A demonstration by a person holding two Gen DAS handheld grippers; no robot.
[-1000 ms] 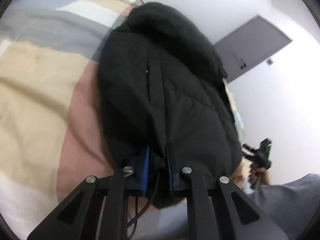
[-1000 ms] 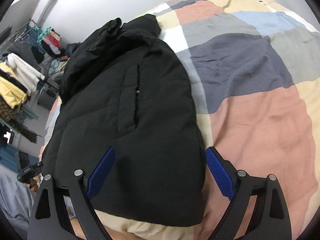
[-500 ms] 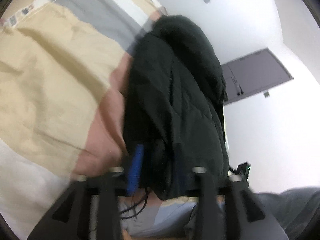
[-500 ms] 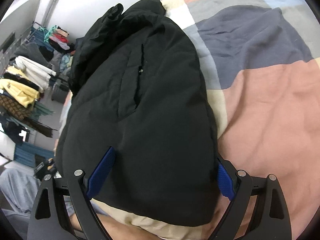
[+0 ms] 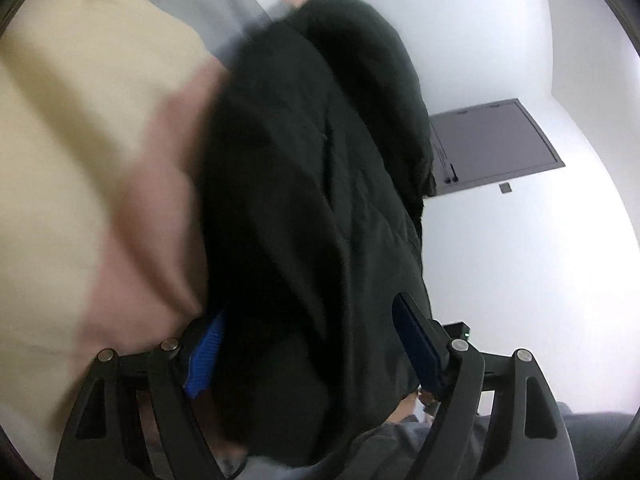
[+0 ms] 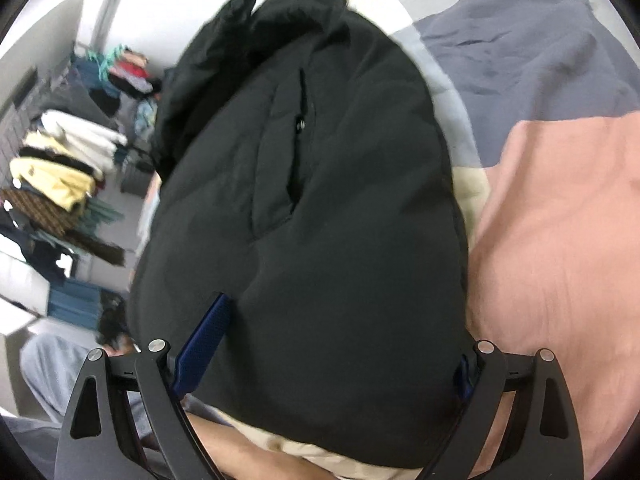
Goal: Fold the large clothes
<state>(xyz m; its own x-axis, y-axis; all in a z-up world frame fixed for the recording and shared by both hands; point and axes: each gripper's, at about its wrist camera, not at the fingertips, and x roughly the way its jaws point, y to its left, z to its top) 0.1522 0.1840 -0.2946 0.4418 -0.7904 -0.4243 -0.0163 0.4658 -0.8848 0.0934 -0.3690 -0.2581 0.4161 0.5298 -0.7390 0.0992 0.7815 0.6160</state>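
Two grippers straddle the black padded jacket (image 6: 320, 208) on the patchwork bedspread (image 6: 560, 220). Left gripper (image 5: 316, 344) jaws spread, hem bulk between fingers, no pinch. Right gripper (image 6: 324, 344) likewise wide, hem between its blue pads (image 6: 204, 340). Step, judged: regrasping the hem for a fold; next needs both closing on thick, puffy, slippery quilted cloth.

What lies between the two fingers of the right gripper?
The hem end of the black jacket fills the gap of the open right gripper, seen in the right wrist view.
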